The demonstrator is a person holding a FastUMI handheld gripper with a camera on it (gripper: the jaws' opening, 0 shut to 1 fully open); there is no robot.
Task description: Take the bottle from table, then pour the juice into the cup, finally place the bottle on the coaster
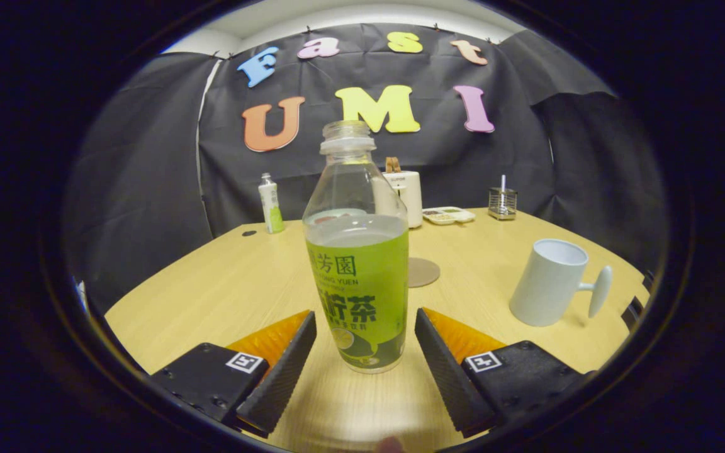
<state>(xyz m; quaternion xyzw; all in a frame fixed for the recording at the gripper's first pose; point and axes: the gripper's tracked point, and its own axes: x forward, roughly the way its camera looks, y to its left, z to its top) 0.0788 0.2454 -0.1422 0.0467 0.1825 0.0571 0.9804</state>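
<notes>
Between the spread fingers of the gripper (pixel 365 352), untouched, stands the uncapped green-tea bottle (pixel 357 264) near the table's (pixel 224 289) front edge, round coaster (pixel 423 272) behind it, white cup (pixel 550 282) toward the right edge.

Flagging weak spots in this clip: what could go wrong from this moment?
The bottle stands uncapped and partly full between the open gripper fingers; an off-centre close could tip it and spill. The cup sits off to the right, so the carry may slosh. The coaster lies half hidden behind the bottle.

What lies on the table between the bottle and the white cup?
Nothing: in the gripper view, bare table separates the bottle, standing untouched inside the open claw, from the cup.
</notes>
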